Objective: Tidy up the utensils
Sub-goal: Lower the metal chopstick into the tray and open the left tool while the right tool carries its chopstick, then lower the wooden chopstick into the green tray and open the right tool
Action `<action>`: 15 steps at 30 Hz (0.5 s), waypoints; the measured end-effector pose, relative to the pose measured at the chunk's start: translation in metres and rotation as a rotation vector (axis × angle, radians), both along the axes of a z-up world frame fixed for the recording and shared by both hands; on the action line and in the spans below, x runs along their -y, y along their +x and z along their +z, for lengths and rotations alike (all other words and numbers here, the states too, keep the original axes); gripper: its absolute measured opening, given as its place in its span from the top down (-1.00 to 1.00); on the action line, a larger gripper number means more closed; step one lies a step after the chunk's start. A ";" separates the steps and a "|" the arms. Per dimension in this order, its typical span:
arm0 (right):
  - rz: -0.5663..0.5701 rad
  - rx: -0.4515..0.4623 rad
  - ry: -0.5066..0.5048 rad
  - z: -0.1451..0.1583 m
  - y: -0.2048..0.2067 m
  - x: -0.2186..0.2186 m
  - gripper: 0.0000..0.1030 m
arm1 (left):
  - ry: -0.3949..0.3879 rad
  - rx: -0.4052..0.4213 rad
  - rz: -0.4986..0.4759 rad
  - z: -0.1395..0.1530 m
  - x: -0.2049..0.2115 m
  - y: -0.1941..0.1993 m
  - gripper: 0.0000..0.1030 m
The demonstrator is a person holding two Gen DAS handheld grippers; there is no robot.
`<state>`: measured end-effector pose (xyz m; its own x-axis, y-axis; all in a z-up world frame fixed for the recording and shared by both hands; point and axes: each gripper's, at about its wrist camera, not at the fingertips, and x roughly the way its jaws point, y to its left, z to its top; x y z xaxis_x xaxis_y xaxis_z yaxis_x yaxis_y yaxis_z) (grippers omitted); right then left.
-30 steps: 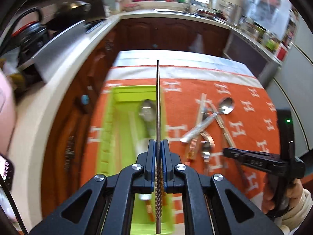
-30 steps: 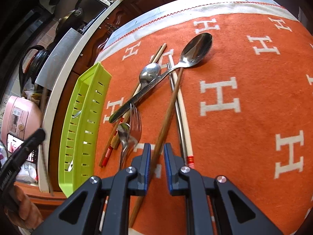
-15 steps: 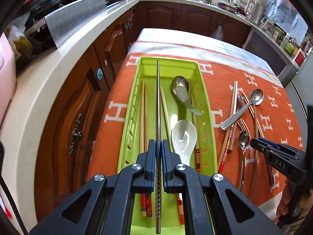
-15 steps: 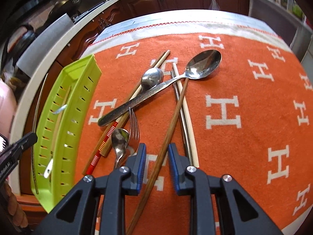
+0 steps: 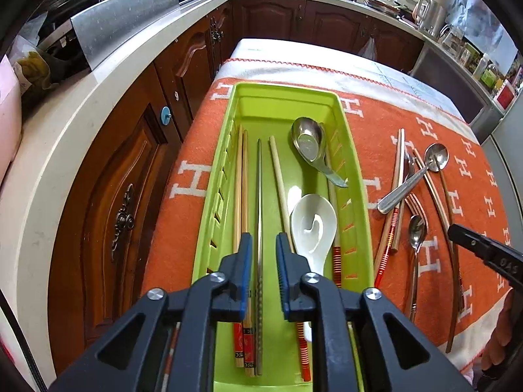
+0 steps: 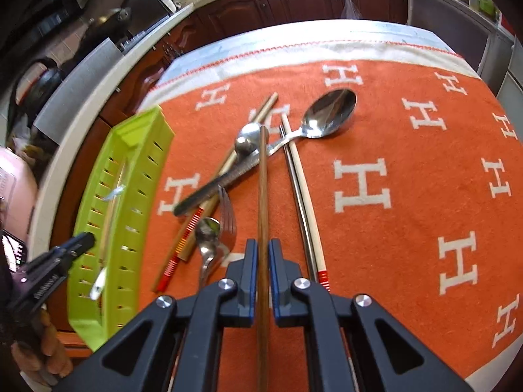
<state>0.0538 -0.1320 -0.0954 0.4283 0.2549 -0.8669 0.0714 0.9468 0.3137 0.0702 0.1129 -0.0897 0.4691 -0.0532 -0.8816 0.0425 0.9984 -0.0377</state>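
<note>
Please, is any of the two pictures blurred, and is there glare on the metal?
Left wrist view: sharp, with bright glare on the metal spoon in the green tray. Right wrist view: motion blur, strongest at the left edge; glare on the large spoon; both bent by fisheye.

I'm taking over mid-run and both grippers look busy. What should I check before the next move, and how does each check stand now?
1. Left gripper jaws opening, clear of the metal chopstick: ok.
2. Metal chopstick lying inside the green tray: ok.
3. Right gripper shut on the brown chopstick: ok.
4. Brown chopstick lifted free of the spoon pile: cannot tell.
5. Tray floor has room beside the white spoon: ok.
</note>
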 end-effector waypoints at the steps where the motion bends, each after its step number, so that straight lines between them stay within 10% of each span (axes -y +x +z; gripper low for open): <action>1: 0.002 0.009 0.013 0.006 -0.002 0.001 0.87 | -0.003 0.003 0.001 0.002 -0.001 -0.001 0.69; 15: 0.061 0.051 0.185 0.053 0.002 -0.014 0.87 | 0.017 0.090 0.059 0.042 -0.024 -0.026 0.39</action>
